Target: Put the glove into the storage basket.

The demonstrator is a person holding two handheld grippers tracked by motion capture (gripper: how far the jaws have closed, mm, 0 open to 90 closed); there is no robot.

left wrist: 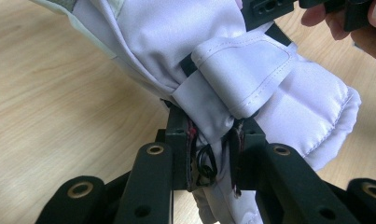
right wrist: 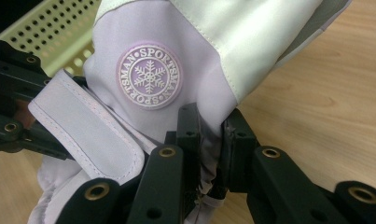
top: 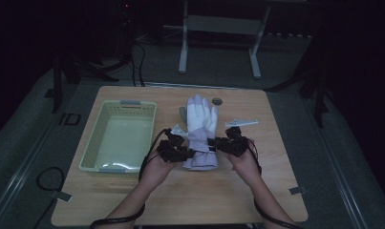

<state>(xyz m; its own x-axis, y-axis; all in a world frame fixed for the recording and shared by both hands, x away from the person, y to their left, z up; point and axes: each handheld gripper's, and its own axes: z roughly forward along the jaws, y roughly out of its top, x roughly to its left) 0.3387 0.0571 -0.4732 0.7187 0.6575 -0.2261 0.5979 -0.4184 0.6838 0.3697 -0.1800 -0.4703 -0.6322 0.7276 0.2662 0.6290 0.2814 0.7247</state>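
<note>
One glove [top: 200, 129] lies in the middle of the wooden table [top: 257, 191]. It is white and pale purple, with its fingers pointing to the far side and its puffy cuff on the near side. A round badge [right wrist: 149, 76] with a snowflake sits on the wrist part, next to a purple strap [right wrist: 90, 135].

Two grippers hold the glove, one on each side of its wrist. The left gripper [top: 176, 149] pinches the left edge of the wrist. In the left gripper view its two black jaws are clamped tight on a bunch of the purple cloth. The right gripper [top: 228, 142] pinches the right edge. In the right gripper view its jaws squeeze a fold of cloth just below the badge.

Two hands work the grippers. The left hand [top: 156, 167] and the right hand [top: 245, 162] come in from the near side, and both forearms lean in toward the glove. A black cable trails back along each arm.

One pale green basket [top: 100, 145] sits to the left of the glove, near it but not touching. One small white tag [top: 241, 123] lies just right of the glove's fingers.
</note>
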